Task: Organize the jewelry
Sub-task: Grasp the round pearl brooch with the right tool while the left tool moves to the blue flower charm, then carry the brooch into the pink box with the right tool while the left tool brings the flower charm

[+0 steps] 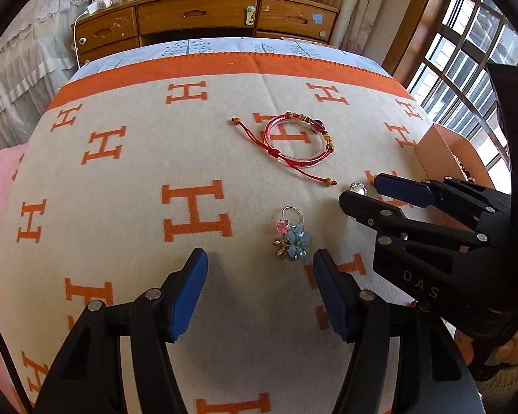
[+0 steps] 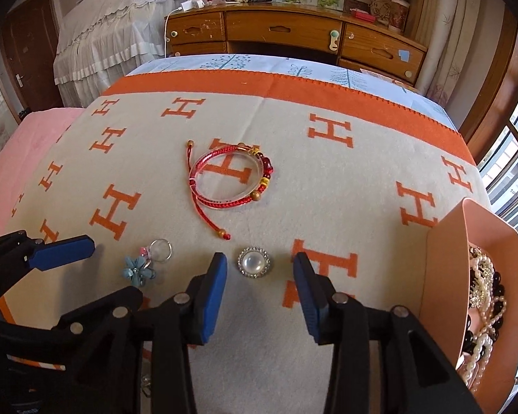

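A blue, pink and gold flower charm on a ring (image 1: 291,234) lies on the blanket just ahead of my open left gripper (image 1: 259,272); it also shows in the right wrist view (image 2: 145,262). A round pearl brooch with a rhinestone rim (image 2: 253,261) lies just ahead of my open right gripper (image 2: 260,269); in the left wrist view the brooch (image 1: 358,188) sits at the tips of the right gripper (image 1: 359,189). A red cord bracelet with beads around a clear bangle (image 2: 229,179) lies farther out, also in the left wrist view (image 1: 293,141).
A pink box (image 2: 445,269) with pearl and black bead jewelry (image 2: 483,310) stands at the right of the orange H-patterned blanket (image 2: 155,158). A wooden dresser (image 2: 286,34) stands beyond the bed. Windows are at the right.
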### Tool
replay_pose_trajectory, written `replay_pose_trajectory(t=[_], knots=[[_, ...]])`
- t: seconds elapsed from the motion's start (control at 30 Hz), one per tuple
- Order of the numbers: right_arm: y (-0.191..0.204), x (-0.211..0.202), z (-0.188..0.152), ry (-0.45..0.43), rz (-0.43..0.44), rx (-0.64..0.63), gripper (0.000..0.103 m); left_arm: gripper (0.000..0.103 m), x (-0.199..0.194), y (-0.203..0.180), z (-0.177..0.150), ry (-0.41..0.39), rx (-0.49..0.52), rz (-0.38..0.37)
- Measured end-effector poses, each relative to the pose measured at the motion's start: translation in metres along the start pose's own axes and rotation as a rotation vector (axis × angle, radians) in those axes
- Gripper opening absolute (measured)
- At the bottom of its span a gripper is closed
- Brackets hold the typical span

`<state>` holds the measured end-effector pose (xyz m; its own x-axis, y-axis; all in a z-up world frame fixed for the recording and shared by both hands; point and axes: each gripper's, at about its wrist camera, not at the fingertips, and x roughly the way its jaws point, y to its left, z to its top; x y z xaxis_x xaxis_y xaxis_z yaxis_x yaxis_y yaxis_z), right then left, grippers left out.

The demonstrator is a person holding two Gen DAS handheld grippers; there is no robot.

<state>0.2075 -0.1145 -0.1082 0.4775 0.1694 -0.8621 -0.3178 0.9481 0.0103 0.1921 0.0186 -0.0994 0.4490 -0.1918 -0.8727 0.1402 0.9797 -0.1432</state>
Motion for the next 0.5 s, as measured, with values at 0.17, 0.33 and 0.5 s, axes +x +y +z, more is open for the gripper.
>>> replay_pose_trajectory(t=[0.17,0.33,0.5], knots=[[0.002,-0.002,-0.002,-0.019,-0.007,-0.033,0.019,0.062,0.003,-0.005,0.0,-0.017,0.032,0.025],[-0.012,-0.008,-0.009,-0.018,0.037,0.039,0.019,0.061,0.004,-0.011,-0.001,-0.042,0.045,0.045],[-0.038,-0.032,-0.025,-0.065,0.112,0.166,0.019,0.041,0.004,-0.022,-0.005,-0.082,0.088,0.083]])
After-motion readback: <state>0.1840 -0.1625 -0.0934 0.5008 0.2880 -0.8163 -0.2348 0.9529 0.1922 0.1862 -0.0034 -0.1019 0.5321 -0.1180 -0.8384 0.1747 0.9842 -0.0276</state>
